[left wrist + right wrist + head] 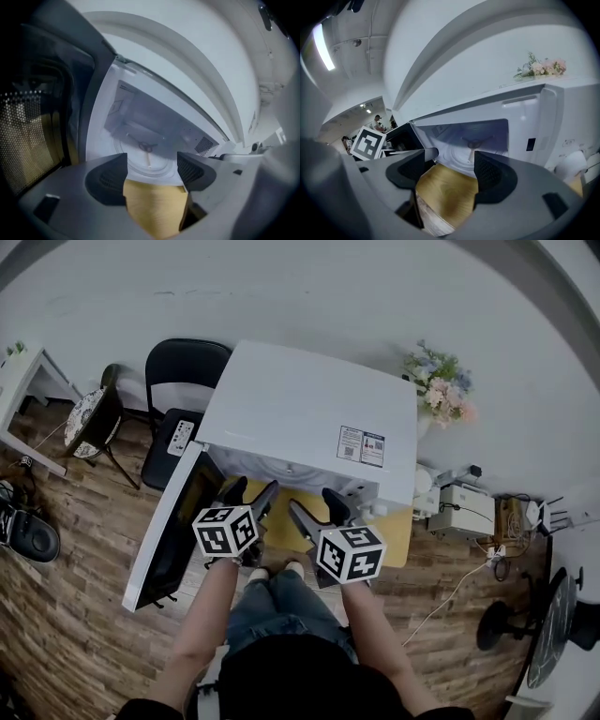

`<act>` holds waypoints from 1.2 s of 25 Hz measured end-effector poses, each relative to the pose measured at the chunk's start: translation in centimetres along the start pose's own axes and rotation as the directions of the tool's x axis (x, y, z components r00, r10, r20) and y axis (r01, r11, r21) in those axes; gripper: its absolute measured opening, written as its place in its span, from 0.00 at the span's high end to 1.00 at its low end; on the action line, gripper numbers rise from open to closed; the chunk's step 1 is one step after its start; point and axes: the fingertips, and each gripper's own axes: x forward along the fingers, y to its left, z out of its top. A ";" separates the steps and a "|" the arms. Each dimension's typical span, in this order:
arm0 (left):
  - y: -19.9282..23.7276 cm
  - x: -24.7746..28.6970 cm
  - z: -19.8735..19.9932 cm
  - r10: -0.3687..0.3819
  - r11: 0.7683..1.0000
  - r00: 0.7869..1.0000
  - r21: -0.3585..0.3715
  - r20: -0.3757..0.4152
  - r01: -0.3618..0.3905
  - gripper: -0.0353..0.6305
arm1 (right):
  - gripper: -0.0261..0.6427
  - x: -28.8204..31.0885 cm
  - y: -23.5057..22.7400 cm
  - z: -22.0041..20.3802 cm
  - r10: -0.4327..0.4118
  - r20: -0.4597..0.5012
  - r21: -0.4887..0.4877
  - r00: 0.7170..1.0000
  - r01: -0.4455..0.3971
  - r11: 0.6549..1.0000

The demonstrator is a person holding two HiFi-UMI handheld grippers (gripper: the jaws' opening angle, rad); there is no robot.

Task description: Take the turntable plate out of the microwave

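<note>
The white microwave [309, 409] stands with its door [173, 531] swung open to the left. Inside lies the clear round turntable plate [140, 165], also seen in the right gripper view [459, 155], flat on the cavity floor over its hub. My left gripper [251, 495] and right gripper [317, 510] hover side by side just in front of the opening, above the yellow tabletop. The left gripper [151, 169] is open with nothing between its jaws. The right gripper [450, 171] is also open and empty. Neither touches the plate.
The open door [42, 126] stands close on the left. The microwave sits on a yellow wooden table [398, 532]. Flowers [439, 385] and a white device [464, 507] stand to the right; a black chair [183, 381] is behind on the left.
</note>
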 end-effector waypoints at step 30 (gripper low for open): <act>4.3 7.0 -2.5 -0.100 0.799 0.995 -0.596 -0.002 0.079 0.50 | 0.60 0.7 -2.1 -0.9 -0.141 0.122 0.071 0.982 0.133 0.989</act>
